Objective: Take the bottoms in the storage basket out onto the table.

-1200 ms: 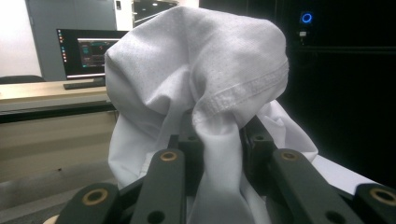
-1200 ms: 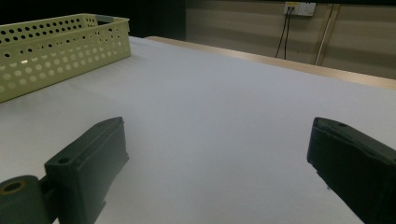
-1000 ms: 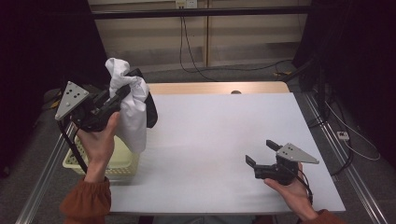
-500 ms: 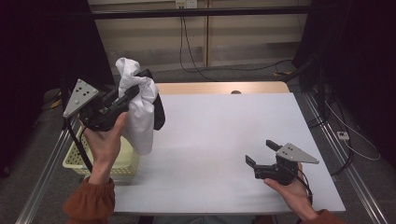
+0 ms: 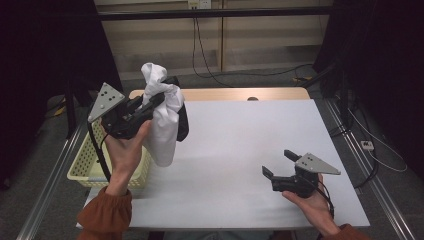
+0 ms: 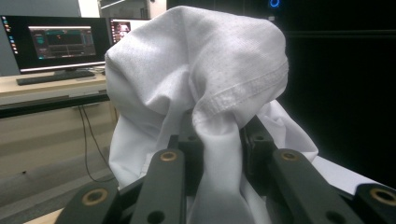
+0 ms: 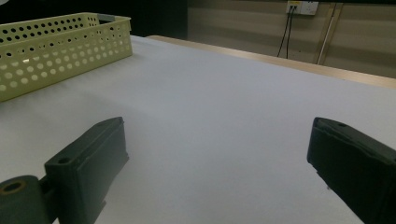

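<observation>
A white cloth (image 5: 164, 120) hangs in the air above the table's left edge, bunched at the top and drooping below. My left gripper (image 5: 152, 104) is shut on it near the bunched top; in the left gripper view the white cloth (image 6: 201, 93) is pinched between the black jaws and billows over them. A dark piece of fabric (image 5: 183, 122) shows behind the white one; whether it is held too I cannot tell. My right gripper (image 5: 280, 162) rests low over the table at the front right, its jaws wide apart with nothing between them, as the right gripper (image 7: 219, 158) view confirms.
A pale yellow perforated basket (image 5: 89, 162) stands at the table's left front edge, partly under the left hand; the basket (image 7: 56, 51) also lies far left in the right gripper view. The table (image 5: 240, 145) is covered in white. Cables and metal rails run along both sides.
The left hand has carried the white cloth rightward, from above the basket toward the table. The right gripper has stayed where it was.
</observation>
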`<state>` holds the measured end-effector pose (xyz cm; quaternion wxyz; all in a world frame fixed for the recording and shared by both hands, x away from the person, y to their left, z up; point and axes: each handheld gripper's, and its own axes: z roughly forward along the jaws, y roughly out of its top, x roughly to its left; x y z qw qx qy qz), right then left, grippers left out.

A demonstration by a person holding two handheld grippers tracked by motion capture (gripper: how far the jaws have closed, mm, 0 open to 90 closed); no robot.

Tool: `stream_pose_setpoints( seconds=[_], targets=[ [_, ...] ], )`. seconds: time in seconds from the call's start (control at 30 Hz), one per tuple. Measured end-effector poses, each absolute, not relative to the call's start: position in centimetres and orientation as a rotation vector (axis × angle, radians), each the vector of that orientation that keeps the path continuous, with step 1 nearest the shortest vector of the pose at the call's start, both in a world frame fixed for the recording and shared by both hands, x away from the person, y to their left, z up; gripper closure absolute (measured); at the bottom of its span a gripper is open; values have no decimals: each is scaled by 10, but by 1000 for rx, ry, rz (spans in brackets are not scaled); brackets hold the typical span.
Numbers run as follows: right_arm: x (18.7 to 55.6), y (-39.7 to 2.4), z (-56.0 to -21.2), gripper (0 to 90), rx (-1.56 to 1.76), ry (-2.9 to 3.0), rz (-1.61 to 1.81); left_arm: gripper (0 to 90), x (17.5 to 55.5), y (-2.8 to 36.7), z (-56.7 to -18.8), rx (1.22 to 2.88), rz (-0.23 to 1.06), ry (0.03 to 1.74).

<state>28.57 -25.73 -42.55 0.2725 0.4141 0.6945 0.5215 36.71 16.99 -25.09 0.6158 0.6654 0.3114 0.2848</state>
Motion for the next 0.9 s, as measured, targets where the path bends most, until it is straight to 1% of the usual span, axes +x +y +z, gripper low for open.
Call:
stream_pose_setpoints(
  seconds=[0.43,0.9],
  targets=[
    [286,-257,-426,49,1110,1875,1401,743,372,152,-250,1513,620,711],
    [286,-258,-426,49,1111,1876,1401,743,382,133,-255,1529,561,694]
  ],
)
